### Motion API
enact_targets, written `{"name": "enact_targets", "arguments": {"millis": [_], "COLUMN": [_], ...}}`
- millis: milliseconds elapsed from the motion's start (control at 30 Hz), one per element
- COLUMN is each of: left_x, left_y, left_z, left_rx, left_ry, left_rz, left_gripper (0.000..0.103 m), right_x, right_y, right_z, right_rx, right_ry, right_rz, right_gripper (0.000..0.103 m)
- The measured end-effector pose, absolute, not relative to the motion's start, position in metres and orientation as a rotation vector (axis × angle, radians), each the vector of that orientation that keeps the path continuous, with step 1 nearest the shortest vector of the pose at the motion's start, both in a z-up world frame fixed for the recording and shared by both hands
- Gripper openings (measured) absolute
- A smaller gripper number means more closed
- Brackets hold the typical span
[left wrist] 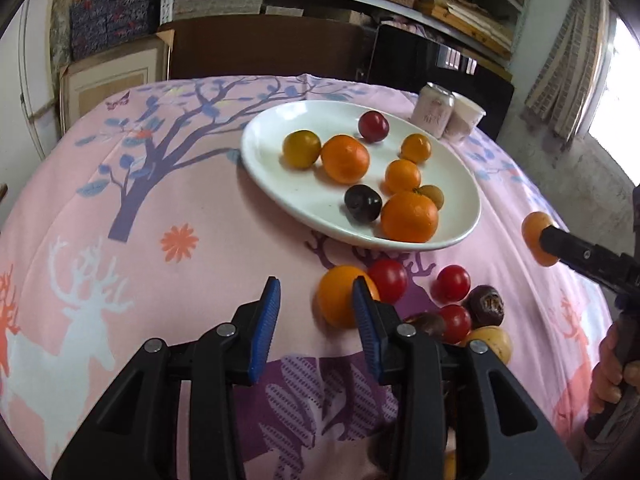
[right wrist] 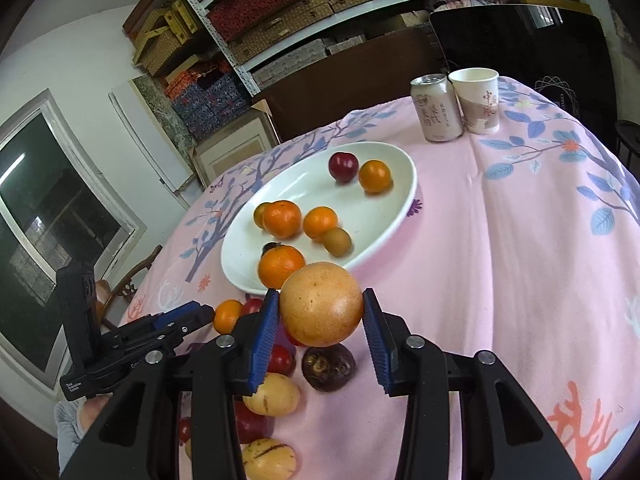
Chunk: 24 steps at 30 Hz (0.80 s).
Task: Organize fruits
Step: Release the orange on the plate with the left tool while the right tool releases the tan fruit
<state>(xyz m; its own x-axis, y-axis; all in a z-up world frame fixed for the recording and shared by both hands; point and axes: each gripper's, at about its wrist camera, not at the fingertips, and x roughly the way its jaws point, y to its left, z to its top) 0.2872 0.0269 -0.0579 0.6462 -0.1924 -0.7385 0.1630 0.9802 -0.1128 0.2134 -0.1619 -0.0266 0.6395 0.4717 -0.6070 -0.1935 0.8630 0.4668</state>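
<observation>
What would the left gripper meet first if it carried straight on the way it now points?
Probably bare tablecloth: nothing lies between the left gripper and the cloth ahead. The white plate sits right of that line, and so does the orange by its right finger, though depth is unclear.

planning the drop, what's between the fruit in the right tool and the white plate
Only bare pink tablecloth shows between the orange fruit held in the right tool and the white plate's near rim. That shows in the left wrist view.
</observation>
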Motion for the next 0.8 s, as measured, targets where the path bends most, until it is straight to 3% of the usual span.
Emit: {"name": "enact_targets", "arguments": {"millis": [100, 367, 433, 633, 800], "left_x": [0.290, 0.291, 0.294, 0.293, 0.283], "left_y": [0.021, 0.013, 0.018, 0.017, 0.021], "left_z": [-0.063, -0.076, -0.080, -0.079, -0.040], "left_rx": [-0.054, -0.038, -0.089, -0.094, -0.067], "left_ry": [0.850, 0.891, 0.901, 0.885, 0.766], "left_rz": [-0.211, -0.238, -0.269, -0.257, -0.206], "left_gripper": [0.043, 0.043, 0.037, 0.036, 0.036], "right_x": [0.214, 0.213, 0.212, 0.210, 0.207], "right_y": [-0.167, -0.169, -0.169, -0.170, -0.174], "right_z": [-0.029, -0.027, -0.026, -0.025, -0.018], "right_rx": [0.405, 0.400, 0.399, 0.411, 0.426], "right_ry": [0.793, 0.783, 0.780, 0.775, 0.740], "right_rz": [0.386, 0.398, 0.399, 0.399, 0.393], "right_gripper": [0.042, 0.042, 0.042, 0.042, 0.042]}}
